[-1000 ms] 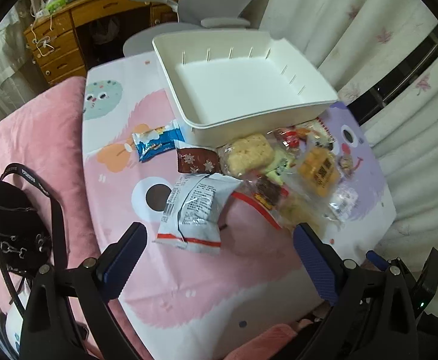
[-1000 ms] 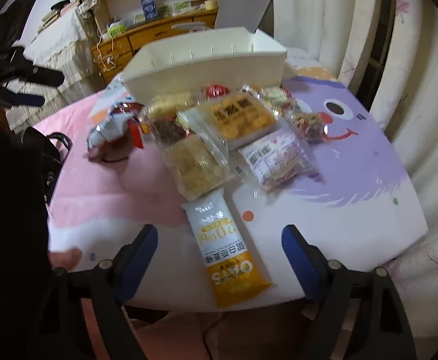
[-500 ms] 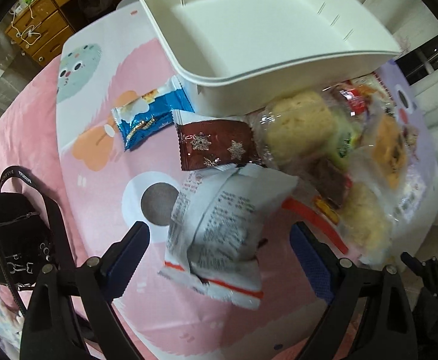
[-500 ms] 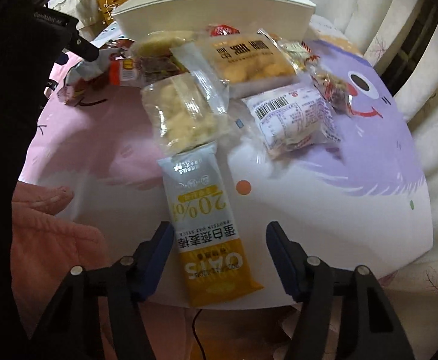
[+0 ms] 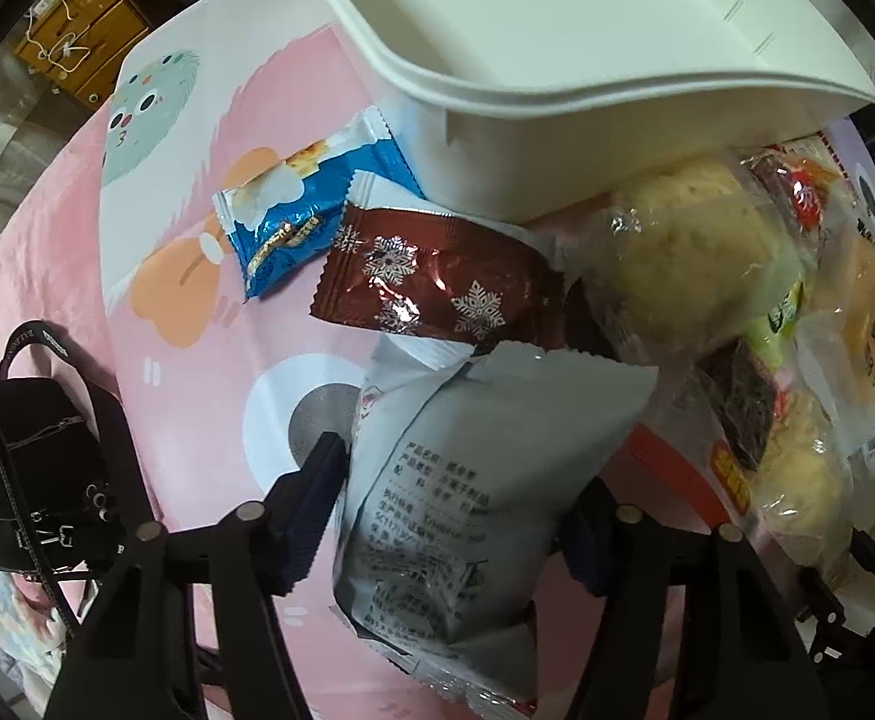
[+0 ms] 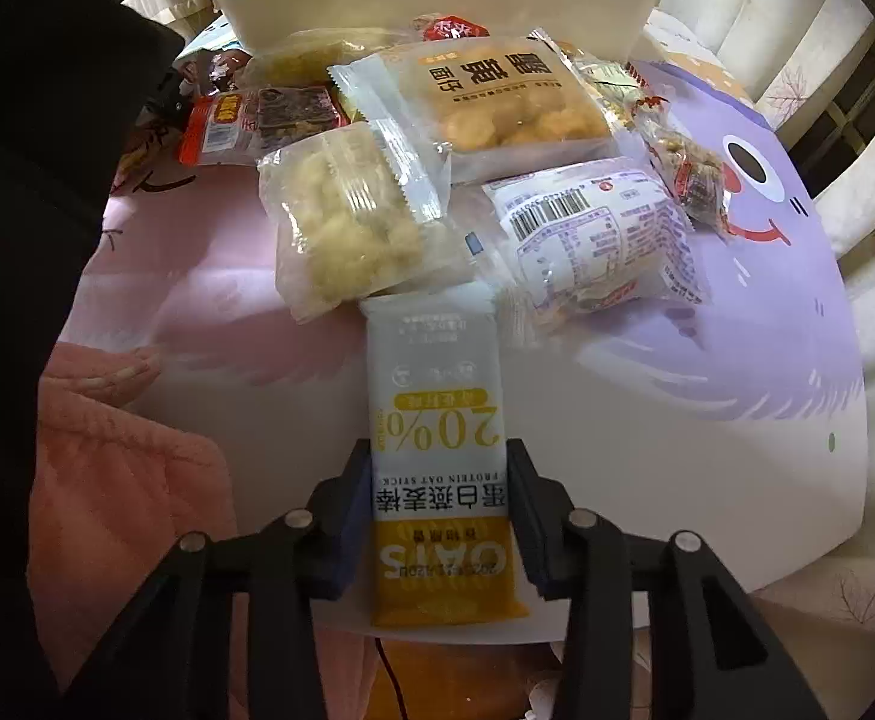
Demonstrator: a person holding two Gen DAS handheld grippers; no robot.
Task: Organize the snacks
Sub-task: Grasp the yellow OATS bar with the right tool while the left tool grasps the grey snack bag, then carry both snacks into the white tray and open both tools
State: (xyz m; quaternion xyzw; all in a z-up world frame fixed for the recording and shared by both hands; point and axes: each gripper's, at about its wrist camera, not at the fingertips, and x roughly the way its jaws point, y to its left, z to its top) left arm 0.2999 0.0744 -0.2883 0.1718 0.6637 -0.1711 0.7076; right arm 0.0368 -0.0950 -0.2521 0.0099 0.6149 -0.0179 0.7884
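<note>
Pick-up step, both hands at once. My left gripper (image 5: 455, 504) points down over the white printed packet (image 5: 473, 480), jaws closing, the packet between them. The left pad touches the wrapper's edge; the right pad is partly hidden behind it, so I can't tell whether the hold is firm.

My right gripper (image 6: 440, 516) straddles the oat bar (image 6: 440, 468), yellow end toward me, jaws closing. Both pads sit right at the bar's long sides; contact looks close or just made, not clearly a clamp.

The white bin (image 5: 557, 60) stands empty at 12 o'clock in the left view, touching the pile. The brown snowflake packet (image 5: 437, 270) lies between it and my packet, the blue packet (image 5: 311, 204) at 10 o'clock. In the right view, the clear bag of pale puffs (image 6: 347, 216) touches the bar's far end at 12 o'clock, the barcode packet (image 6: 593, 234) at 1 o'clock.

Nothing is sorted yet, as I judge it. Next: finish both squeezes, lift straight up clear of the neighbours, carry to the bin. Slippery wrappers; the puffy packet may squirm.
</note>
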